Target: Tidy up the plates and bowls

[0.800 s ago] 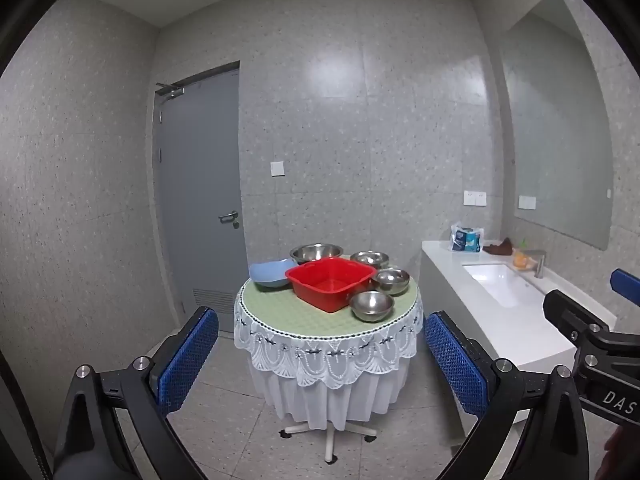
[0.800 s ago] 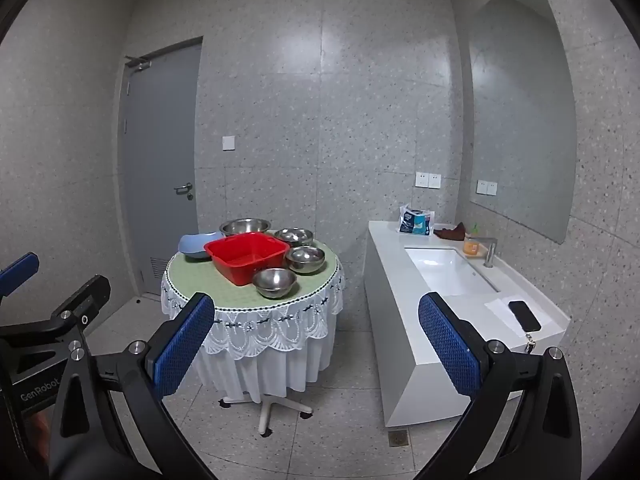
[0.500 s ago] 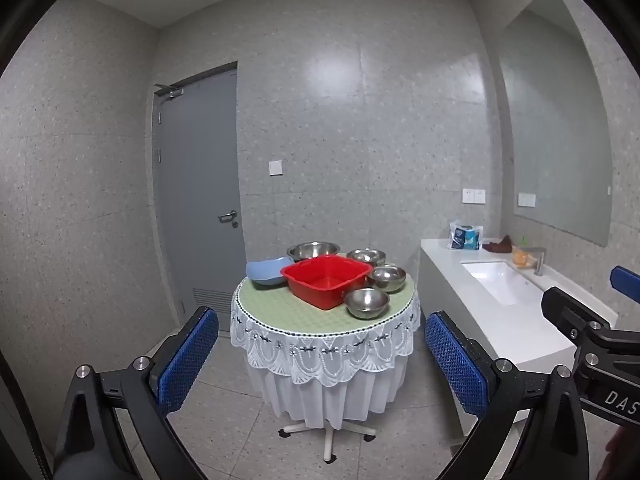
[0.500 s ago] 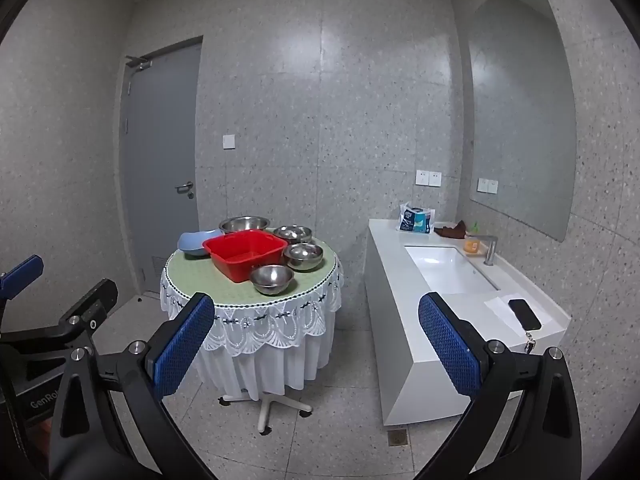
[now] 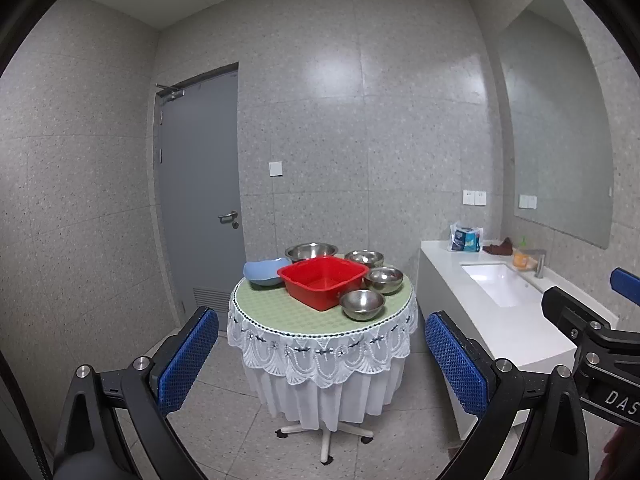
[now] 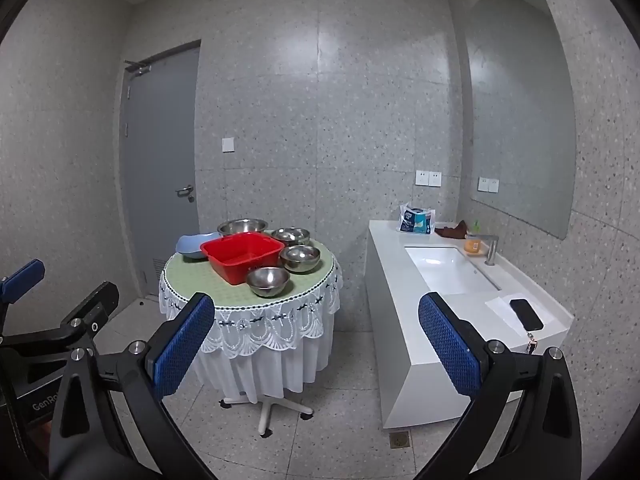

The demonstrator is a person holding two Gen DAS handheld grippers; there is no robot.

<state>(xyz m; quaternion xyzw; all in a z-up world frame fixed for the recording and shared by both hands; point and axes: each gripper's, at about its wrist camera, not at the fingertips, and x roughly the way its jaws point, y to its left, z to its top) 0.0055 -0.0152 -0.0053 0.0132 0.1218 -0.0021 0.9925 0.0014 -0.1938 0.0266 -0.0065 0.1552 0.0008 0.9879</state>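
Observation:
A round table (image 5: 276,312) (image 6: 200,276) with a green top and white lace skirt stands some way ahead. On it sit a red plastic tub (image 5: 323,280) (image 6: 241,255), a blue bowl (image 5: 262,272) (image 6: 195,245) at its left, and several steel bowls (image 5: 362,304) (image 6: 268,281) behind and to its right. My left gripper (image 5: 322,354) and right gripper (image 6: 316,332) both stand open and empty, well short of the table. Blue pads (image 5: 188,360) (image 6: 448,346) line their fingers.
A white counter (image 6: 436,308) with a sink (image 6: 448,270) runs along the right wall under a mirror (image 6: 520,120). On it lie a phone (image 6: 526,314), a packet (image 6: 416,220) and a small orange item (image 6: 472,244). A grey door (image 5: 198,196) stands at the left. The floor is tiled.
The table has slid slightly left and sits a little higher in both views; both grippers have stayed wide open.

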